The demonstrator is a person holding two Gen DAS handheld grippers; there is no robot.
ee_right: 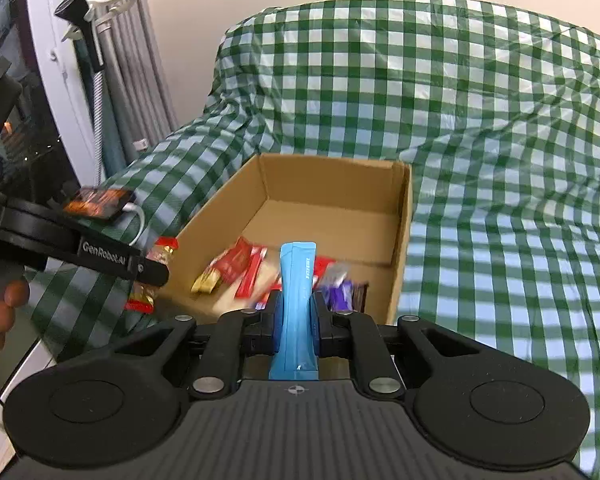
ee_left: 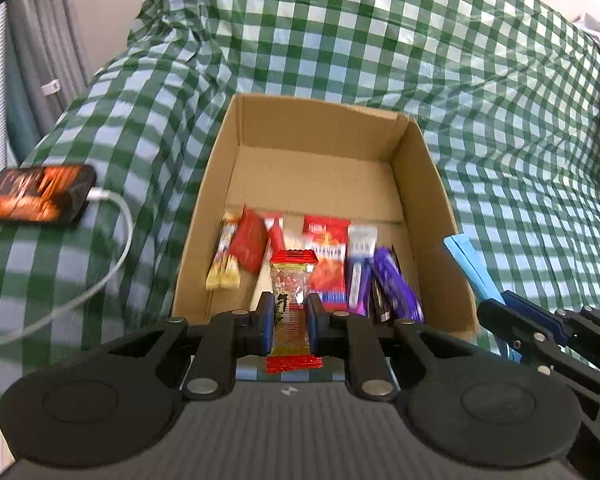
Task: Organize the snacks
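**Both grippers holding packets at the near edge of the snack box**

The left gripper (ee_left: 287, 322) is gripping a slim clear-and-red packet (ee_left: 293, 280), its blue-padded fingers (ee_left: 265, 322) clamped on the packet's glossy, crinkled middle. The packet is standing upright, its red crimped top reaching over the near wall of the cardboard box (ee_left: 416, 152) and its red bottom seam hanging below the fingers.

The right gripper (ee_right: 296, 320) is pinching a long, smooth light-blue stick packet (ee_right: 296, 280), fingers closed tight on its flat sides, with the packet rising upright at the box's (ee_right: 404, 216) near edge. From the left wrist view, the same blue stick (ee_left: 470, 264) is showing as a tilted strip just outside the box's right wall, held by the right gripper (ee_left: 496, 308).

The box is an open-topped rectangle of plain brown corrugated card, sitting on a wrinkled green-and-white checked cloth (ee_left: 500, 120) with a slightly shiny surface. Inside, snacks are lying bunched along the near end: a yellow-tipped stick packet (ee_left: 224, 260), a red foil packet (ee_left: 250, 244), a red-and-orange bag (ee_left: 326, 264), a white-and-purple sachet (ee_left: 360, 268) and a purple wrapped bar (ee_left: 396, 284). The far half of the box floor is showing bare card.

To the left of the box, a phone (ee_left: 40, 198) with a glowing orange screen is lying on the cloth, a white cable (ee_left: 116, 240) curving away from it.
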